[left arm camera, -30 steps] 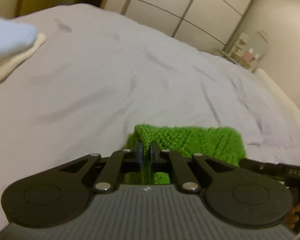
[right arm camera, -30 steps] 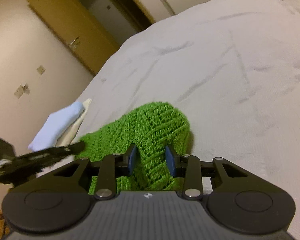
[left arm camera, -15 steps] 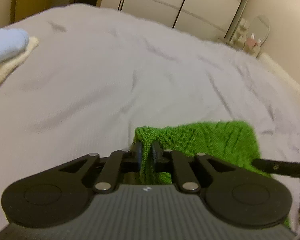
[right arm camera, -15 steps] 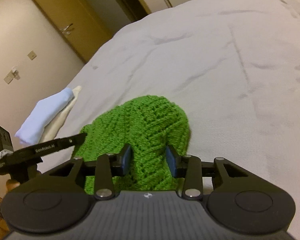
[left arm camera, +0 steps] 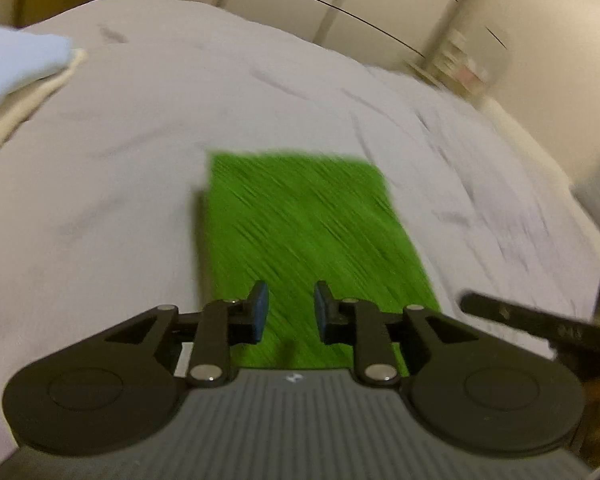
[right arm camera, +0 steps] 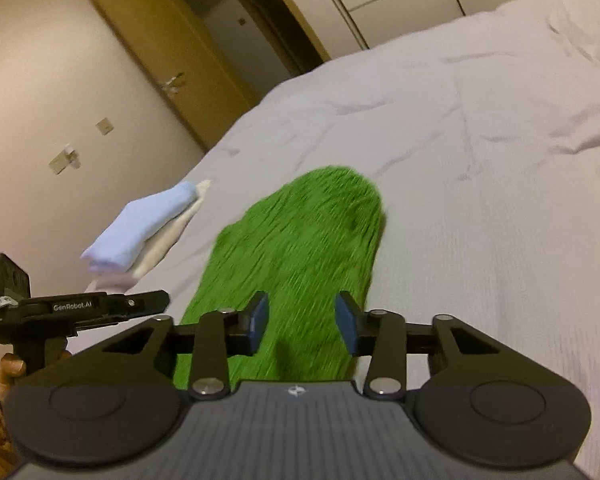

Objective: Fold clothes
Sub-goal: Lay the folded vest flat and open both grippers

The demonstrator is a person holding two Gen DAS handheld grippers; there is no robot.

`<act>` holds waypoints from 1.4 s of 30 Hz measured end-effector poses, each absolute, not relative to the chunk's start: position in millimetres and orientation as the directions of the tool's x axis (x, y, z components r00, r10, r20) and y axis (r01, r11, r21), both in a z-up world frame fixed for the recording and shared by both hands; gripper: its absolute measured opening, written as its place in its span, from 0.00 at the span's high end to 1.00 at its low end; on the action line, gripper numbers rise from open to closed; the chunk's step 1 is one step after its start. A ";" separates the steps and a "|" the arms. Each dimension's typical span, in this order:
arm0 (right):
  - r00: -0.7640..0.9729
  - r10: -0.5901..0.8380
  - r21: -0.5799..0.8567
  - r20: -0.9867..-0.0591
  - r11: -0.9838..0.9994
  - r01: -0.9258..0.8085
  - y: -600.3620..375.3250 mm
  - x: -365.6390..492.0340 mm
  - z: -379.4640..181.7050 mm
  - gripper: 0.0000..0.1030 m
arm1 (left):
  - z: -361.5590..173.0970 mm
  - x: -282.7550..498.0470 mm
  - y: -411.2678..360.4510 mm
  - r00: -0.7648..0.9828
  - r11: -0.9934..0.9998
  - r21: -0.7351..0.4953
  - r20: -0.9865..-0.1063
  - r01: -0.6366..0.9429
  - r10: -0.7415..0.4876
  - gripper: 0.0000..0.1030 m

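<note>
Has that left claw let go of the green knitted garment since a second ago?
Yes. The left gripper was pinched shut on the green knitted garment; now its jaws stand apart, and the garment lies flat on the white bedsheet.

"GenRobot.AI" printed white on black side of left gripper [right arm camera: 104,306].

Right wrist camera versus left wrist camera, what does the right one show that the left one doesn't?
Only the right wrist view shows the wooden door and the wall switches. Only the left wrist view shows a blurred shelf of small items by the wall. Both show the green knit garment lying on the white bed, the folded light blue and cream pile, and both open grippers, left and right.
</note>
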State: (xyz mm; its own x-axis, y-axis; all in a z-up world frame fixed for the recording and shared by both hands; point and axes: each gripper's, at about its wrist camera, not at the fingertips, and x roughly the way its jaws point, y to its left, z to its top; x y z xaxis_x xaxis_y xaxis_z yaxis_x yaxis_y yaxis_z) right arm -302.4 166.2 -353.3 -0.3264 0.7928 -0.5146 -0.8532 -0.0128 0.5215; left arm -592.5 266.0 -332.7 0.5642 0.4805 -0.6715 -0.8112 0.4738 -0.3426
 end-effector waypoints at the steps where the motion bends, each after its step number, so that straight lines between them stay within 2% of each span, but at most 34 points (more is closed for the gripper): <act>1: -0.332 0.789 0.506 -0.517 -0.031 -0.862 157.1 -310.7 -353.7 0.61 | -333.7 -586.1 252.4 0.560 0.495 -0.321 -0.681 -0.807 0.471 0.82; 5: -0.286 0.741 0.369 -0.608 -0.056 -0.928 139.8 -344.9 -367.3 0.62 | -334.7 -578.9 240.6 0.489 0.462 -0.260 -0.721 -0.848 0.492 0.76; 8: -0.251 0.711 0.346 -0.657 -0.012 -0.938 142.1 -352.8 -374.8 0.62 | -335.5 -573.5 231.8 0.433 0.437 -0.212 -0.746 -0.874 0.505 0.77; 10: -0.230 0.721 0.317 -0.654 -0.015 -0.948 138.6 -355.9 -363.2 0.62 | -336.0 -569.9 225.9 0.395 0.419 -0.179 -0.762 -0.890 0.513 0.81; 17: -0.226 0.753 0.272 -0.618 -0.065 -0.960 113.5 -369.1 -337.0 0.62 | -343.4 -564.1 197.0 0.356 0.417 -0.142 -0.792 -0.898 0.497 0.80; 21: -0.192 0.693 0.229 -0.694 -0.040 -0.973 123.1 -379.4 -366.7 0.64 | -368.2 -556.4 201.1 0.264 0.362 -0.096 -0.853 -0.927 0.450 0.77; 29: -0.180 0.707 0.243 -0.684 -0.012 -0.970 106.8 -374.3 -349.9 0.62 | -350.9 -549.8 183.8 0.217 0.352 -0.037 -0.846 -0.935 0.487 0.78; 42: -0.066 0.686 0.179 -0.724 0.095 -0.979 75.3 -375.3 -333.5 0.22 | -319.2 -548.1 143.3 0.202 0.343 -0.003 -0.813 -0.939 0.546 0.66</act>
